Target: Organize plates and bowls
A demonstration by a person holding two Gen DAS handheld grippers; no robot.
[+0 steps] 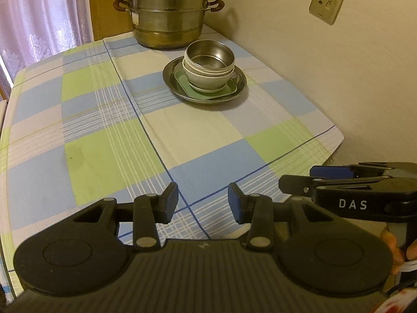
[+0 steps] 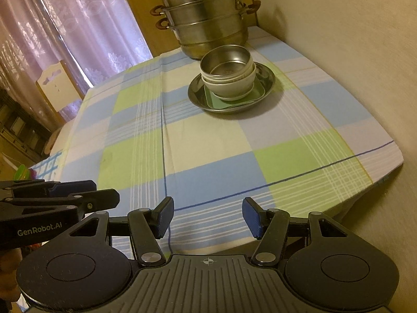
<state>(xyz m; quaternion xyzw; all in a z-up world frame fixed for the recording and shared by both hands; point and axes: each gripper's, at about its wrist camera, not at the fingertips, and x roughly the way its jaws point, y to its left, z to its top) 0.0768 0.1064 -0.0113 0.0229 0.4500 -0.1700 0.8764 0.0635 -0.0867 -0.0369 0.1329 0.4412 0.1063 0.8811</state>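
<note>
Your left gripper and your right gripper both hover over the near edge of the worktop, jaws apart and holding nothing. The dishes are stacked well ahead, at about 12 o'clock: a steel bowl nested in white bowls, on a green tray, all inside a steel plate. Just beyond it, at 11 o'clock, stands a tiered steamer pot.
</note>
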